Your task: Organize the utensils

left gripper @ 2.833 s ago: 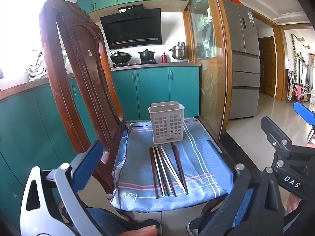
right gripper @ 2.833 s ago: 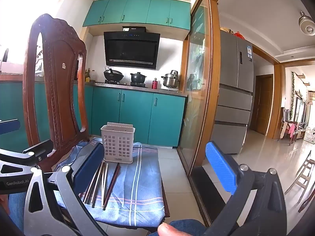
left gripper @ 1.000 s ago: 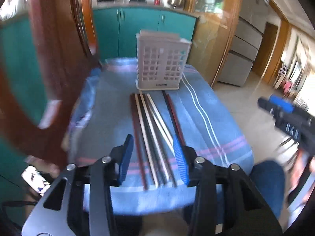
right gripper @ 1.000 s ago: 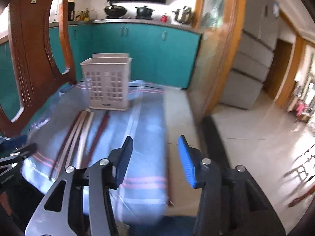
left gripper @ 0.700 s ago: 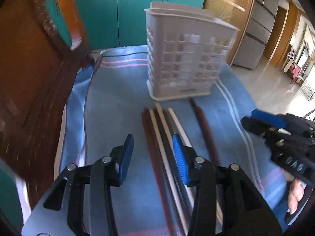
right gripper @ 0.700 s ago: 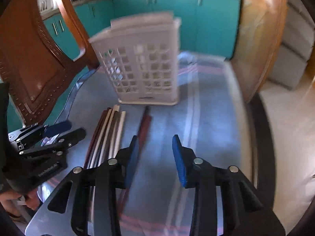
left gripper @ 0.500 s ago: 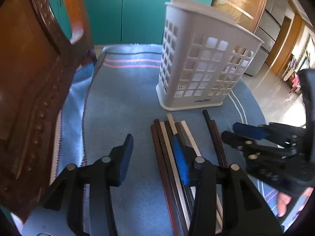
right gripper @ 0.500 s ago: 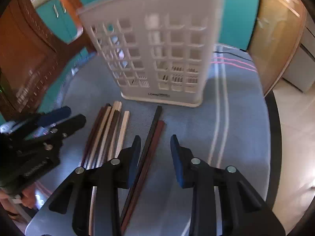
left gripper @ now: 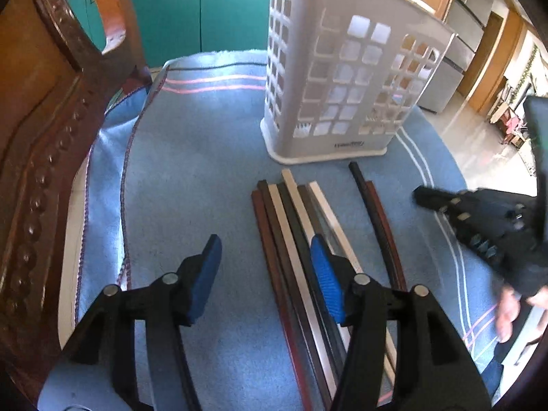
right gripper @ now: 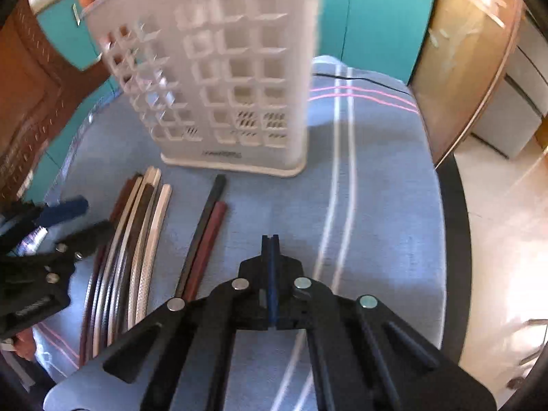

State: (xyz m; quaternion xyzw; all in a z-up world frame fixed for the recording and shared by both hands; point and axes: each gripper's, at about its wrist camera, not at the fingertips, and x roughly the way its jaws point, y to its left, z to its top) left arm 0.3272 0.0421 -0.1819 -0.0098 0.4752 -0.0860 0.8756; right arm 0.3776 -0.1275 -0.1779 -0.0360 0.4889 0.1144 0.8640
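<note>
A: Left gripper (left gripper: 265, 270)?
B: Fingers spread, just been widening, nothing pinched. Right pad sits over the chopstick bundle (left gripper: 294, 226); left pad over bare blue towel (left gripper: 191, 171).
A: Right gripper (right gripper: 270, 239)?
B: Fingers pressed together, just closed, empty. Dark chopstick pair (right gripper: 205, 233) lies at its 10 o'clock, apart.
A: Holder?
B: White basket (left gripper: 342, 78) upright on the towel, 12 o'clock of all chopsticks. Wooden chair back (left gripper: 41, 109) at 9.

- Basket (left gripper: 346, 78) blocked the far end of the chopsticks (left gripper: 298, 239).
- Chair back (left gripper: 41, 130) walled the left.
- Bare cloth (right gripper: 376, 205) right of the chopsticks lay free.
</note>
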